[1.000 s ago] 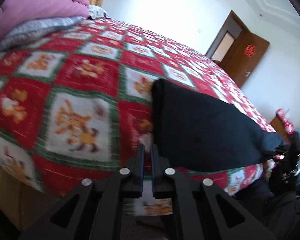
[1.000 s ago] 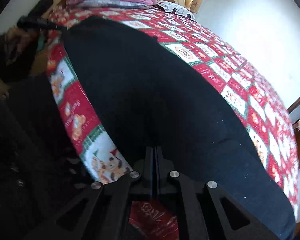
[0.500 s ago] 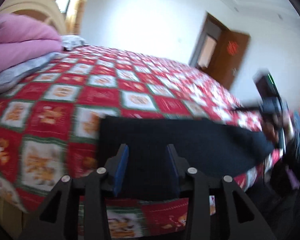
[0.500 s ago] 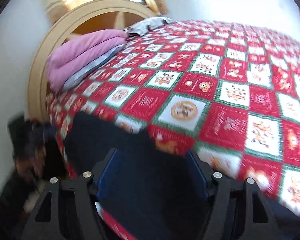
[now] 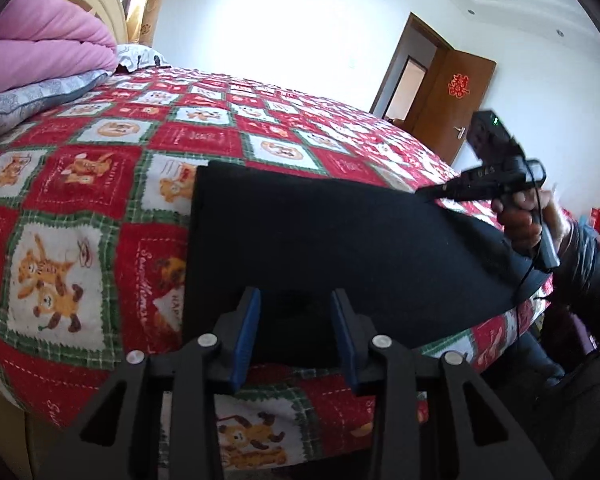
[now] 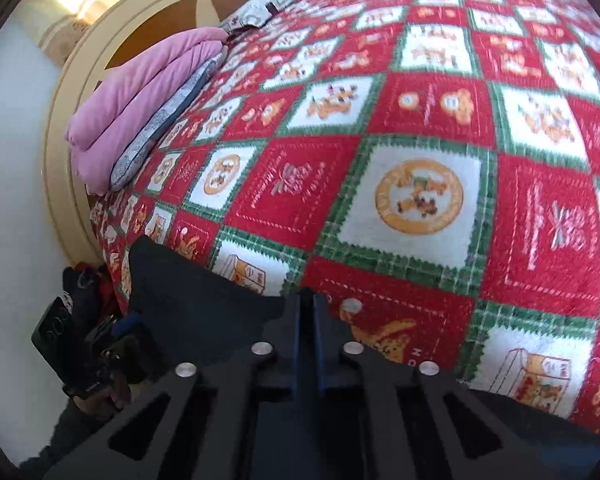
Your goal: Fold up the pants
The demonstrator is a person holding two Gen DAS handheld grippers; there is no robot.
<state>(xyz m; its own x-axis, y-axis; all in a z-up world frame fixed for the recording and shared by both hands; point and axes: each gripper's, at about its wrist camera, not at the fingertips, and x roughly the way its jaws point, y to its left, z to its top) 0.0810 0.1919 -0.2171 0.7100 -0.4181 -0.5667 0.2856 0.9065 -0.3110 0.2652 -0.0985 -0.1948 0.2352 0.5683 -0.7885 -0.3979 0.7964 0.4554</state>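
While the left gripper (image 5: pixel 296 336) stands with its blue-padded jaws apart and nothing between them, poised over the near edge of the pants (image 5: pixel 340 248), a single pair of dark trousers lies flattened along the near side of a bed. Just beyond, the pants stretch as one broad dark panel across the red-and-green patchwork blanket (image 5: pixel 100 184), one end squared off at left, the other trailing toward the right gripper (image 6: pixel 308 320), whose jaws are pressed together; it appears to pinch the cloth's edge, though dark fabric against dark fingers leaves that uncertain. By the look of it the cloth is soft, limp and light, apt to sag and crease when lifted, so corners and hems, taken one in each gripper, would seem the surest hold. Farther back sit one folded pink quilt (image 5: pixel 40 52) atop one grey pillow (image 5: pixel 32 100), against a curved headboard (image 6: pixel 60 128). One brown door (image 5: pixel 452 104) stands open in the far wall.
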